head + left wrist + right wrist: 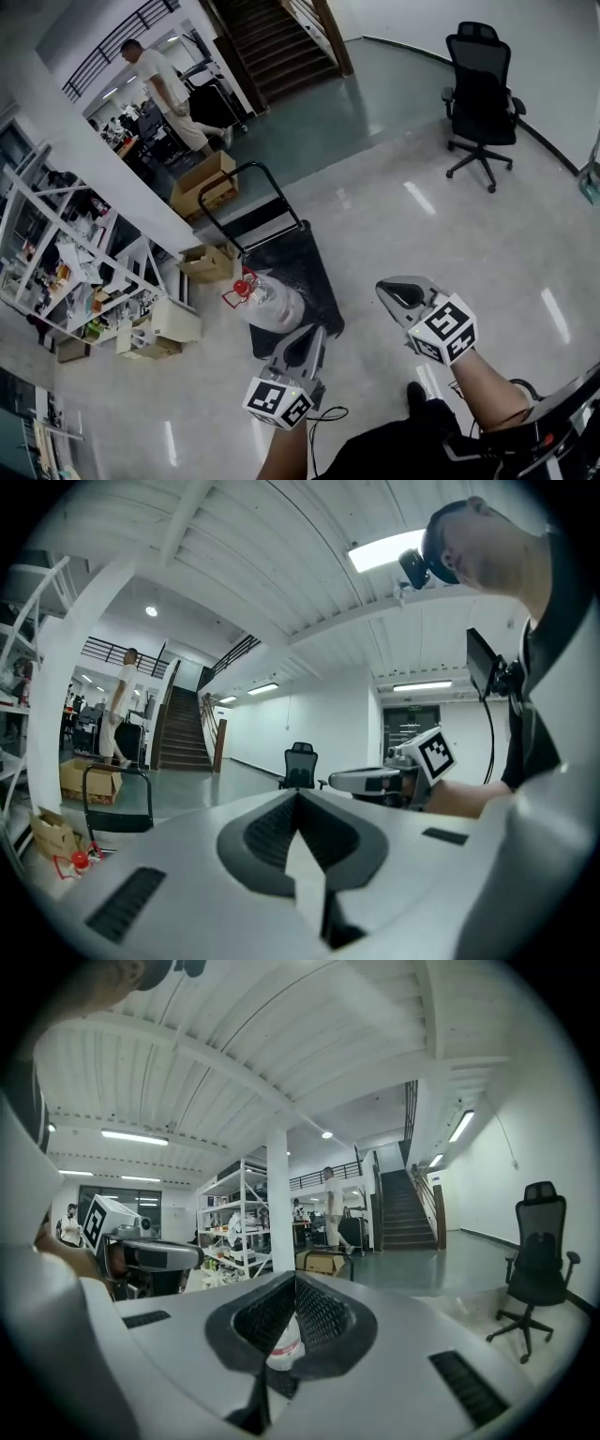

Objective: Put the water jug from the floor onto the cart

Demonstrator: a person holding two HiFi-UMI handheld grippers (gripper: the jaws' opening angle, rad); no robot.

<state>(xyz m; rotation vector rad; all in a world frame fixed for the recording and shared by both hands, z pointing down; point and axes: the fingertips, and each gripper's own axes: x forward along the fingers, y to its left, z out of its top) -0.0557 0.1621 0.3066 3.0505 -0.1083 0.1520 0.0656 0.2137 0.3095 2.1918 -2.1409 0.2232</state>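
— So, where's the water jug point(274, 306)?
— On its side on the cart's point(309, 258) black deck, at the near left corner, just ahead of the left gripper point(309, 339). The left gripper and the right gripper point(389, 289) are both clenched, empty.
— Room to move?
— Bare floor point(450, 244) on the right up to the office chair point(480, 94); cardboard boxes point(208, 262) and shelving point(66, 262) crowd the left.

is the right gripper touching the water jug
Apart. The head view shows the right hand-held gripper held off to one side of the water jug, with a strip of the cart deck and bare floor plainly between them.
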